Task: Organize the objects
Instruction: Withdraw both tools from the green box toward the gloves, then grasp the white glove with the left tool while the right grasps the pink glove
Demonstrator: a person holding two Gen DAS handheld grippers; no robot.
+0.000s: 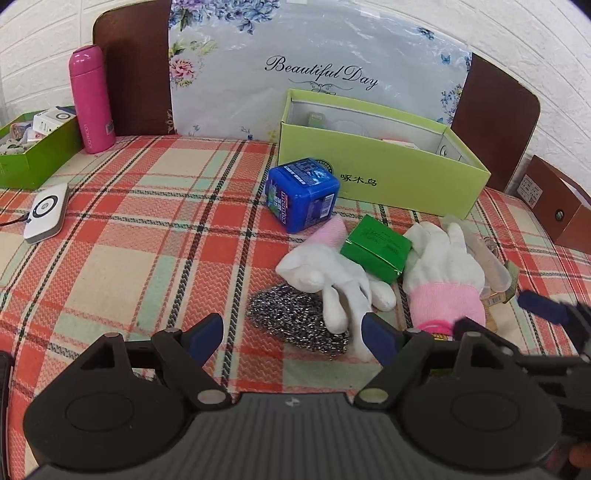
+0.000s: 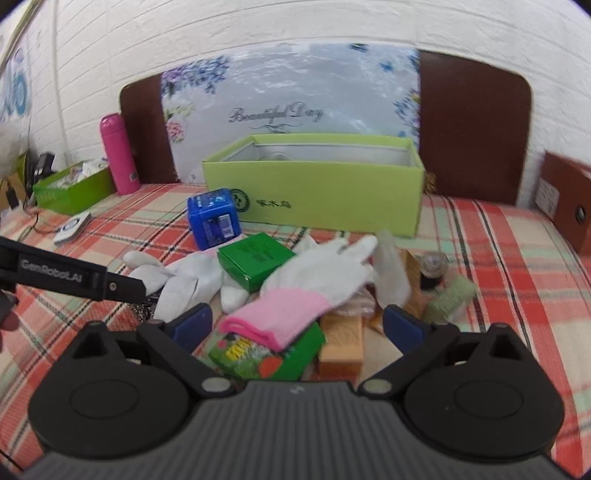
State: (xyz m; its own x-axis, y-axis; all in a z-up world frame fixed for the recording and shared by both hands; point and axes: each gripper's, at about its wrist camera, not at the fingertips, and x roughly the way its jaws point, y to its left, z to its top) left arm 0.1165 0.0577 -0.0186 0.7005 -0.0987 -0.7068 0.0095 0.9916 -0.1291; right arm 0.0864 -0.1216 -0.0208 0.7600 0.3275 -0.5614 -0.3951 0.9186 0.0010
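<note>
Both grippers hover spread wide and empty over a pile of clutter on the plaid bed cover

Left wrist view: the left gripper (image 1: 293,338) gapes above a steel scourer (image 1: 295,319) and a white glove (image 1: 332,278); a small green box (image 1: 376,249) lies between the two gloves, a blue box (image 1: 302,194) just in front of the light-green carton (image 1: 380,162) — right wrist view: the right gripper (image 2: 297,326) stands wide, holding nothing, over the pink-cuffed glove (image 2: 306,286), which rests on a green packet (image 2: 266,358) beside an orange box (image 2: 340,349)

A home bedroom: plaid bedspread (image 1: 147,229); wooden headboard (image 1: 136,74) (against white brick wall (image 2: 295,26)).
</note>
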